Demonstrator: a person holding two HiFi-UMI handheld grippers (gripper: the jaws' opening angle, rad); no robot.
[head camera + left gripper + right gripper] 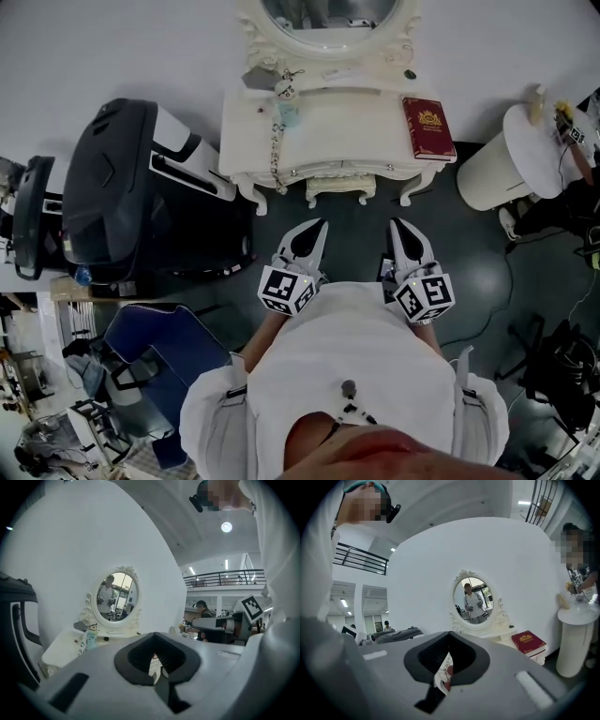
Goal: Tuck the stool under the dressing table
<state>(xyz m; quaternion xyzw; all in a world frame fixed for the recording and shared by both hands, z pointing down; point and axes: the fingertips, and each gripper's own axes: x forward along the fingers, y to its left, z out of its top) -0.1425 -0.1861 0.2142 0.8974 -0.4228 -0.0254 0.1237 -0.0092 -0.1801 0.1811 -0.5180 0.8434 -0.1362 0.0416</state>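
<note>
The dressing table (347, 131) hides most of the stool (339, 190).

Red book (428, 127) with gold crest lying flat, cover up; small figurine (287, 101) upright well left of it, bead chain (276, 150) just beside figurine, trailing toward the camera. White round pedestal (511, 159) on dark floor (356, 234) right of the book, small items on top, too small to tell. Big black and white machine (112, 187) at left against white wall (112, 47). Blue chair (155, 352) lower left. Cables (511, 281) on floor at right
</note>
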